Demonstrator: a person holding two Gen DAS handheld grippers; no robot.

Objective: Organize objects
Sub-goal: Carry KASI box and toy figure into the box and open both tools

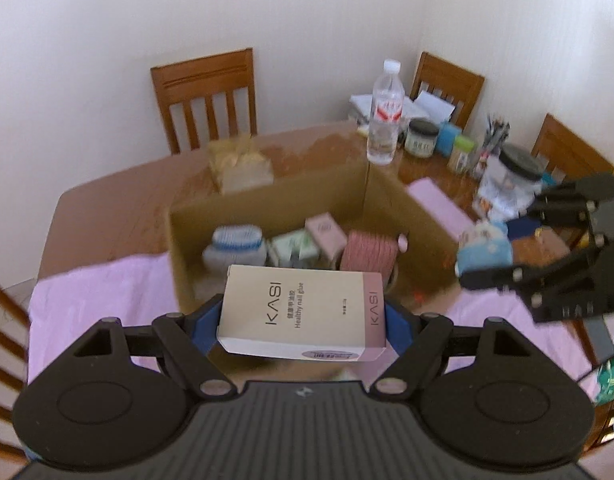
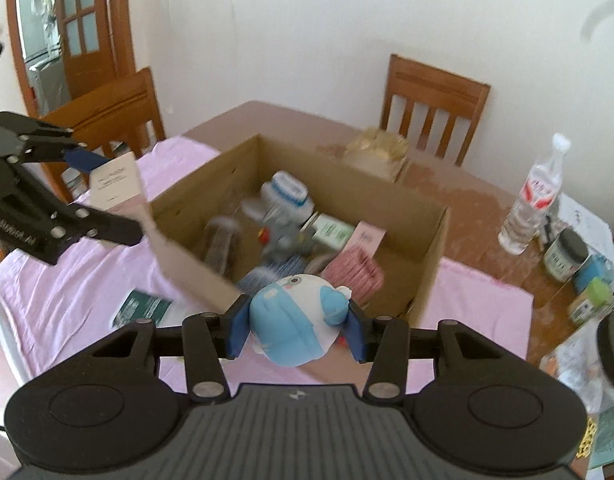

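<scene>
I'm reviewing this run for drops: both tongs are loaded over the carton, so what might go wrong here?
1. The left tongs pinch the KASI nail glue box only by its ends; it might twist loose.
2. The round plush toy in the right tongs may squirm out.
3. The cardboard carton is already crowded, so either item may land on its near flap and tumble outside.

Soft, even daylight fills both my views; the cardboard box [image 1: 387,200] at twelve o'clock smears with motion blur, and fisheye bending darkens every corner.
</scene>
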